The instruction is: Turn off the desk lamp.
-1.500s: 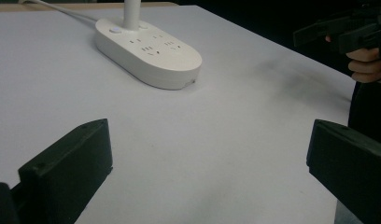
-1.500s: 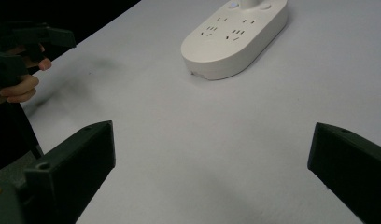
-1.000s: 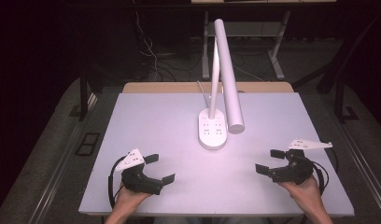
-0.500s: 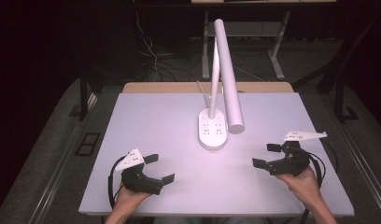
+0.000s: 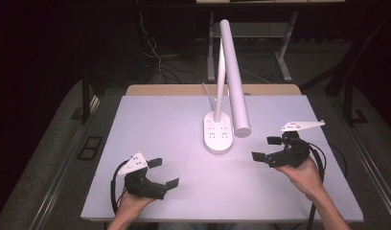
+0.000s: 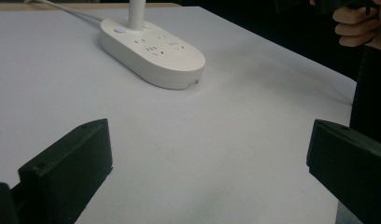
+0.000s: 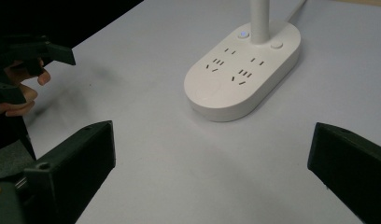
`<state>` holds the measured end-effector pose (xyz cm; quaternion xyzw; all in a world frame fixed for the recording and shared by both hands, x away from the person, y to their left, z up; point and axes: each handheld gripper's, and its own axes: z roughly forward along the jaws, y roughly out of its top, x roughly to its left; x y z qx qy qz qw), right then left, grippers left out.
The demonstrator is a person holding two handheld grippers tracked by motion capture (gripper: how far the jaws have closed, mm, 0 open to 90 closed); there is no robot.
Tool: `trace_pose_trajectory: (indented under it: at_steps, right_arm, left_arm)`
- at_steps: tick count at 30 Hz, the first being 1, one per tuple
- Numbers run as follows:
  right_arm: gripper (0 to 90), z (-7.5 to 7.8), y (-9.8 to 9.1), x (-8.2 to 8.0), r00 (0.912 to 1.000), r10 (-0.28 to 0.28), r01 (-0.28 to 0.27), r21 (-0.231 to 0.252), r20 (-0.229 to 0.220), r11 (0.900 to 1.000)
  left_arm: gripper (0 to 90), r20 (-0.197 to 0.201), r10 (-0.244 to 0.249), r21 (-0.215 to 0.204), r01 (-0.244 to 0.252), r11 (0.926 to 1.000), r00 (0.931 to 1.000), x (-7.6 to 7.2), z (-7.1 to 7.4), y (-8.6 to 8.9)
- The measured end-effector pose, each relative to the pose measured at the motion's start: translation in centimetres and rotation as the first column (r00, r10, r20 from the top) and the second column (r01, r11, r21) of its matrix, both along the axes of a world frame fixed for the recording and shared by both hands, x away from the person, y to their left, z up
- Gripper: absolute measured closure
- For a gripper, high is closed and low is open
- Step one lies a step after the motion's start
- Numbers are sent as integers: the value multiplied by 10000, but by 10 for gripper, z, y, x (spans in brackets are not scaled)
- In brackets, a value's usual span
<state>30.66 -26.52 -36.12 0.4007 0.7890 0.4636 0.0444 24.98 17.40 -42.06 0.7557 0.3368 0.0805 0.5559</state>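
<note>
Left gripper (image 5: 164,173) and right gripper (image 5: 265,148) are held wide open, nothing grasped. White oval-based desk lamp (image 5: 218,134) is seen on pale grey table (image 5: 150,124); room dark.

We see a white desk lamp (image 5: 232,81) on the white table (image 5: 150,124), near the middle, a bit toward the far edge. Its oval base (image 5: 218,133) has four sockets and two buttons on top, one lit blue in the right gripper view. Thin stem upright; long tube head slopes down toward the near-right. White cord (image 5: 207,93) runs to the far edge.
</note>
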Motion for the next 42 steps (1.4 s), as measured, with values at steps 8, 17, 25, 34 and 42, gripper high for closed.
trace_pose_trajectory:
  at_steps: [8, 17, 25, 34, 42]
  right_arm:
    - [7, 2, 7, 15, 9999, -28, 25, -174, -155, 9998]
    - [67, 6, 15, 30, 9996, 189, -190, -95, -192, 9998]
    - [67, 17, 24, 49, 9996, 251, -255, -236, -135, 9994]
    - [68, 21, 32, 67, 9994, 312, -316, -400, -123, 9987]
    - [144, 24, 37, 83, 9988, 431, -441, -446, -235, 9980]
  left_arm:
    - [0, 10, 2, -22, -2, 10000, 10000, 0, 0, 1]
    - [0, 5, 31, -44, -31, 10000, 10000, 0, 0, 1]
    - [0, 18, 30, -44, -30, 10000, 10000, 0, 0, 2]
    - [0, 4, 38, -64, -38, 10000, 10000, 0, 0, 3]
    - [0, 7, 22, -81, -22, 10000, 10000, 0, 0, 2]
